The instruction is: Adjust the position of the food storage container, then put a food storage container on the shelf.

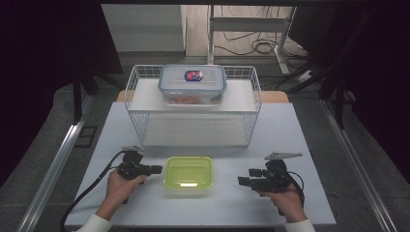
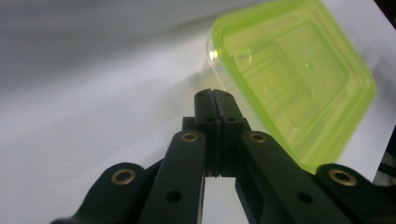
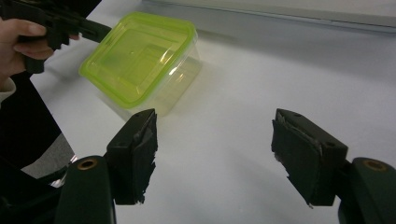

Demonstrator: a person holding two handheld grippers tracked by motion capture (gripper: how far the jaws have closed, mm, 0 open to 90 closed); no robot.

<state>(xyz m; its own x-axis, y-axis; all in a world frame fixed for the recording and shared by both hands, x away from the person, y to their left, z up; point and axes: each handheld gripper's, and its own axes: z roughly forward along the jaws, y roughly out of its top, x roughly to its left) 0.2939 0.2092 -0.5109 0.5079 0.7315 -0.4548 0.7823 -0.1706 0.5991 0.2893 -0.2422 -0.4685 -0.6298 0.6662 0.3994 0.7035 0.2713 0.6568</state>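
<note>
High view: a clear plastic box with a lime-green lid (image 1: 188, 173) sits on the pale grey worktop (image 1: 227, 205) between the left gripper (image 1: 155, 169) and right gripper (image 1: 241, 181); behind, a blue-rimmed lidded container (image 1: 192, 85) rests atop a white wire shelf rack (image 1: 193, 101). Left gripper view: jaws pressed together, empty, tips just beside the box's near corner (image 2: 299, 74). Right gripper view: jaws wide apart, empty, the box (image 3: 135, 60) well ahead, the left gripper (image 3: 100, 30) at its far edge.

The left gripper (image 1: 155, 169) is held level in the left hand (image 1: 121, 186), jaws pressed together. The right gripper (image 1: 243, 181), level in the right hand (image 1: 286, 195), has jaws spread wide with nothing between them.
</note>
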